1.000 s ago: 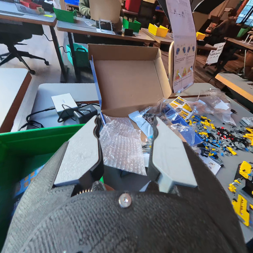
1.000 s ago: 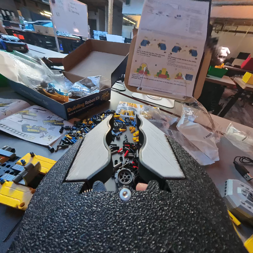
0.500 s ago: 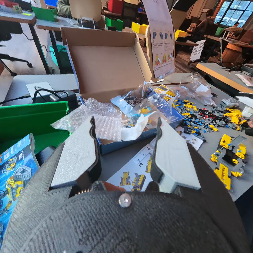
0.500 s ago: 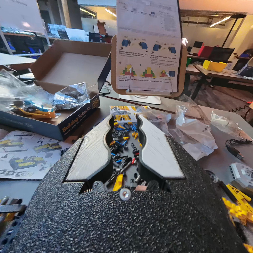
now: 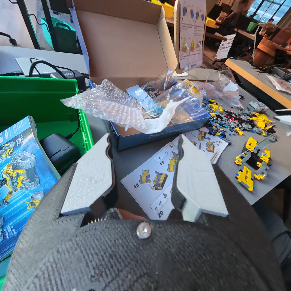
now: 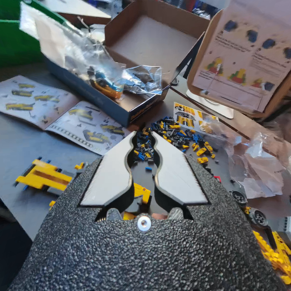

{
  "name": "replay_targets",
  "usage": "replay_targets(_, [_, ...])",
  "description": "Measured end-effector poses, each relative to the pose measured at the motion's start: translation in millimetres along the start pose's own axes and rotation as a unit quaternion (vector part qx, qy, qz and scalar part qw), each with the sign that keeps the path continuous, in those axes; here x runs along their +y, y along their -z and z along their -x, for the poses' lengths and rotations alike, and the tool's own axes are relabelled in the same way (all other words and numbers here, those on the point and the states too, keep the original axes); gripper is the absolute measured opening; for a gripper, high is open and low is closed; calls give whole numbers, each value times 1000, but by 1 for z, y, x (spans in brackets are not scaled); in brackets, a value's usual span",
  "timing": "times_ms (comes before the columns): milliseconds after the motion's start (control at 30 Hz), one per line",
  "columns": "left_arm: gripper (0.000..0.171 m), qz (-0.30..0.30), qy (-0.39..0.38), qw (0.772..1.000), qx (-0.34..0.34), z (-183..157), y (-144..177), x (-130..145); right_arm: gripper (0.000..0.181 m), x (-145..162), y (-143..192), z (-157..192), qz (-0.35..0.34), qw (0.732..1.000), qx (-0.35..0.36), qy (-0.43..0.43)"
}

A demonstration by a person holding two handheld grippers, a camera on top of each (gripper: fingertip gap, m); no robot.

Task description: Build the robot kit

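Two claws hover over a cluttered grey table (image 5: 270,185). The left claw (image 5: 144,140) has its jaws spread wide and empty above an open instruction booklet (image 5: 151,178), near a blue box (image 5: 157,135) stuffed with bubble wrap (image 5: 110,107) and plastic bags. Only this view shows a green bin (image 5: 39,100) and a partly built yellow model (image 5: 252,163). The right claw (image 6: 143,133) has its jaws a narrow gap apart, holding nothing, above a pile of small yellow, blue and black parts (image 6: 174,140). Only this view shows a sticker sheet (image 6: 187,116).
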State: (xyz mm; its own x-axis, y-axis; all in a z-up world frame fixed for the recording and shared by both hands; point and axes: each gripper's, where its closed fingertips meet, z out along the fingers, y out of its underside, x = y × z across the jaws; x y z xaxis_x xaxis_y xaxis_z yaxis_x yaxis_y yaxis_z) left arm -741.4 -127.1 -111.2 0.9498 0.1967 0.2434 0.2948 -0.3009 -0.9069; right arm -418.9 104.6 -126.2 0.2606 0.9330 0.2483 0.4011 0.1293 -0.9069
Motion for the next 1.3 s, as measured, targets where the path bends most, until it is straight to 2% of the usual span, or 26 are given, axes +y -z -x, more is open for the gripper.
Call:
replay_targets(100, [61,13,-35,999,0,-17,6,3,18,7,10,-6,13,999,-23,37])
replay_targets(167, [58,13,-68,997,-15,-29,5,5,18,17,12,-21,23,998,-17,58])
replay_targets(267, [57,49,-98,994,-20,-54,-8,26,18,25,11,-52,9,996,-4,88])
replay_targets(467, [56,107,-151,980,-68,-91,-55,73,26,35,3,-121,-75,996,-10,53])
replay_targets(633, [54,117,-99,986,-58,-113,-107,87,34,48,-3,-159,-106,994,-13,-9])
replay_targets(733, [55,90,-96,989,-64,-121,-129,73,36,48,-6,-185,-98,995,6,-12])
replay_targets(933, [57,15,-94,995,-35,-155,-160,11,60,32,1,-272,-80,989,110,-57])
replay_targets(1033, [56,-6,-109,994,-14,-173,-178,-10,61,44,12,-321,-82,976,174,-98])
replay_targets(1167, [57,-18,-116,993,14,-197,-199,-21,62,70,30,-359,-142,952,183,-201])
replay_targets(1300, [56,-13,-152,988,36,-220,-213,-30,61,92,59,-390,-162,926,243,-238])
